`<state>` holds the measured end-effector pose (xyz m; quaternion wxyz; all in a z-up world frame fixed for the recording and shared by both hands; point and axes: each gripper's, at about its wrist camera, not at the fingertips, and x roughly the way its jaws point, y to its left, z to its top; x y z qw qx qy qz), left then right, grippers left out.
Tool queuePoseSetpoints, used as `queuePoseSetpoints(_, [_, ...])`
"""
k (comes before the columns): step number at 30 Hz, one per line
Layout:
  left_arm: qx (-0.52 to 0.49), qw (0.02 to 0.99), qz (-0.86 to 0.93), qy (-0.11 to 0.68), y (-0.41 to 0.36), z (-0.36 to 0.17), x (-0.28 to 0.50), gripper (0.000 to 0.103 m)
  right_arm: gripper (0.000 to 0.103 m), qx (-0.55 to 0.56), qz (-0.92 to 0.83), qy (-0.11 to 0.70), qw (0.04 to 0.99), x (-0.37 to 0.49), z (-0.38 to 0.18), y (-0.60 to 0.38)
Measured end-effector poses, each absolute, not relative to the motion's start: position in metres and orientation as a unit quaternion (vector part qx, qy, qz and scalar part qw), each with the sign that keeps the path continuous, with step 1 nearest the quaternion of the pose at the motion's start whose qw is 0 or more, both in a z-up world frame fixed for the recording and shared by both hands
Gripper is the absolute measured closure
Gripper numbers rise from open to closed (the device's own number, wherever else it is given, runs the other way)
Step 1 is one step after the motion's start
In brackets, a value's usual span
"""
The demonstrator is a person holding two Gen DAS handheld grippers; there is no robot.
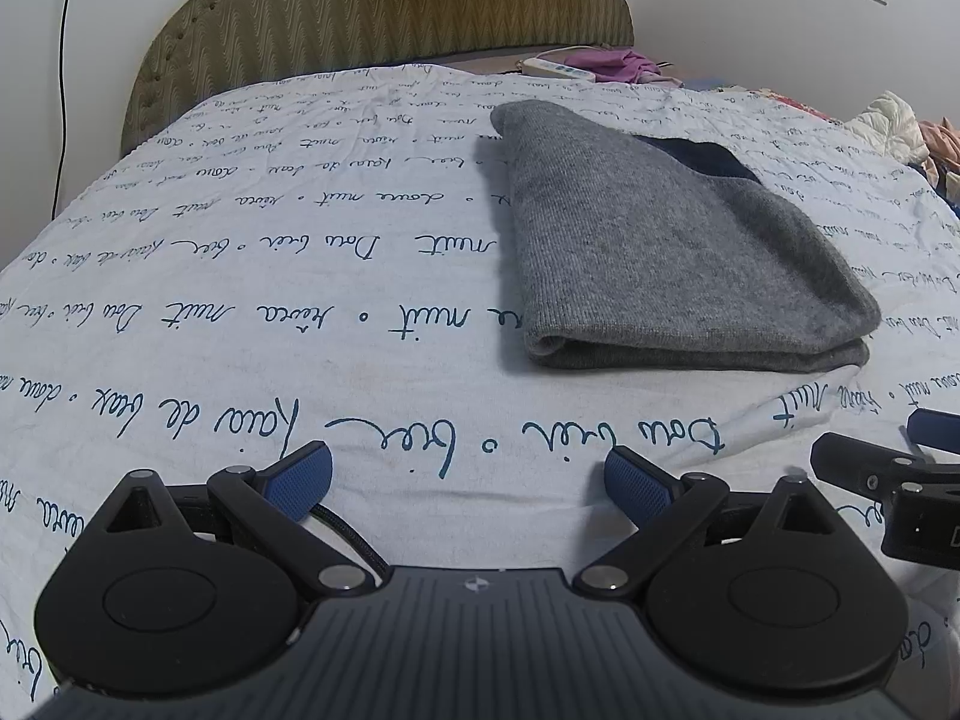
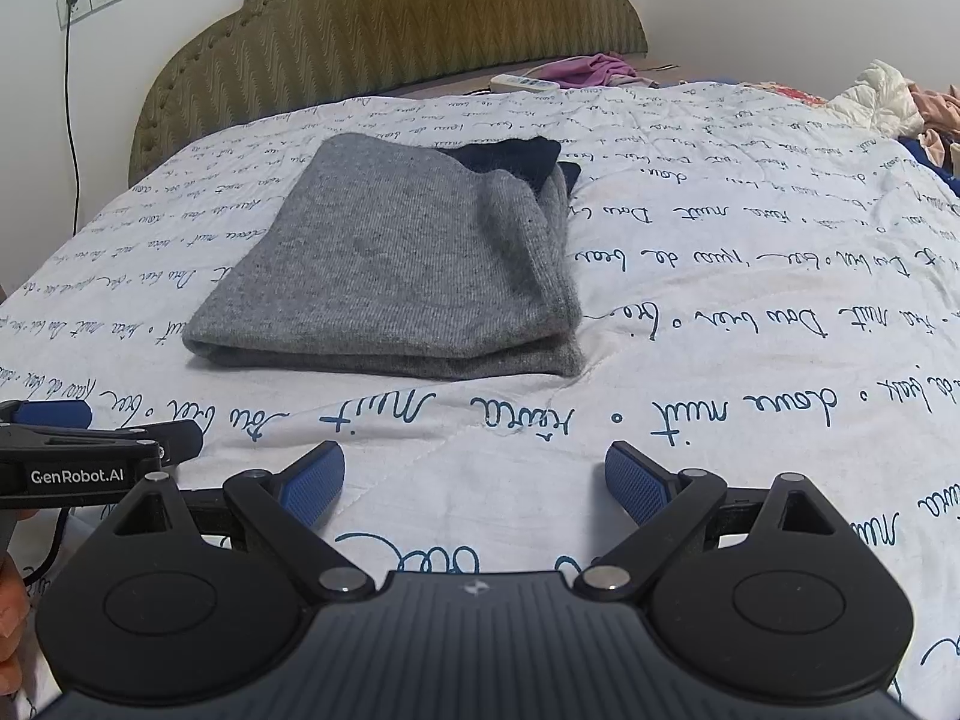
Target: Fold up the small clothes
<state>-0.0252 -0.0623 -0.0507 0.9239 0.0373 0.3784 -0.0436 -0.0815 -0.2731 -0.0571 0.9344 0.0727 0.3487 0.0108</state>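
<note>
My left gripper [image 1: 468, 480] and right gripper [image 2: 474, 477] both hover low over the near part of the bed [image 1: 252, 312], jaws spread wide and holding nothing. The grey knit garment [image 2: 390, 270] lies folded in a layered bundle on the bedspread just beyond them, a dark piece [image 2: 516, 159] showing at its far edge. The fold looks finished to me; other clothes [image 2: 924, 108] wait far right.

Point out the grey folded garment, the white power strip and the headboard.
grey folded garment [image 2: 390, 276]: right wrist view, top layer.
white power strip [image 2: 523, 83]: right wrist view, its body.
headboard [image 2: 390, 18]: right wrist view, upholstered face.
</note>
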Motion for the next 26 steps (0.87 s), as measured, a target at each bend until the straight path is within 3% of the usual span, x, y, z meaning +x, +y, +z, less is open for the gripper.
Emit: queuePoseSetpoints(26, [0.040,0.935,-0.060,0.347,-0.055,-0.032,-0.038,0.001,0.008,0.066,0.004,0.340,0.938,-0.086,-0.051,-0.277])
